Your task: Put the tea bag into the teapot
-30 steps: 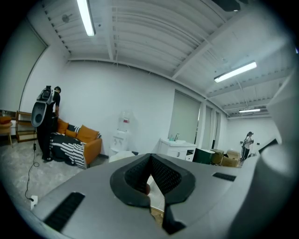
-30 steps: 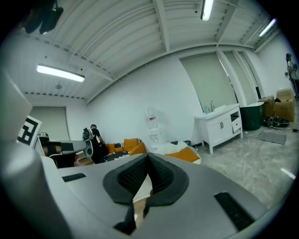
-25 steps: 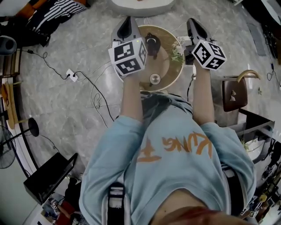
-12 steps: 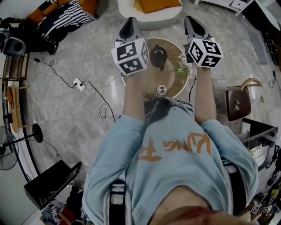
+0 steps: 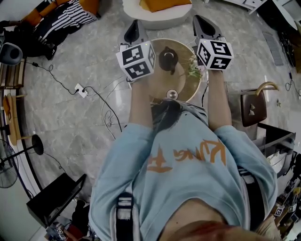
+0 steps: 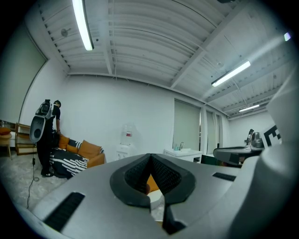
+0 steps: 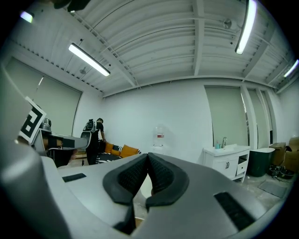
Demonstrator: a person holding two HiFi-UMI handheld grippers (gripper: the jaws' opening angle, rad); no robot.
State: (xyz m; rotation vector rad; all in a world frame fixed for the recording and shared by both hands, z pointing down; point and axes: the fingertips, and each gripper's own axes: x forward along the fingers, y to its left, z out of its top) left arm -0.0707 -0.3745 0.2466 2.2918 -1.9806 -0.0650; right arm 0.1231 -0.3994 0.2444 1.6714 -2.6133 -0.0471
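In the head view a dark teapot (image 5: 168, 59) stands on a small round wooden table (image 5: 184, 83). A small round metal piece (image 5: 172, 94) lies near the table's front edge, and something green and white (image 5: 193, 66) lies at its right side. I cannot pick out a tea bag. My left gripper (image 5: 133, 27) is held level over the table's left rim, to the left of the teapot. The right gripper (image 5: 199, 21) is over the right rim. Both point away from the person. In the left gripper view (image 6: 149, 157) and the right gripper view (image 7: 148, 157) the pads meet with nothing between them.
A white round seat with an orange cushion (image 5: 158, 8) lies beyond the table. A cable and power strip (image 5: 82, 90) cross the floor at left, and a brown stool (image 5: 251, 108) stands at right. A person with a backpack (image 6: 46, 135) stands by a sofa; a white sink cabinet (image 7: 229, 163) is against the wall.
Both grippers have shifted a little away from the person, over the table's two sides. The right gripper's marker cube has rolled. Both stay shut and empty.
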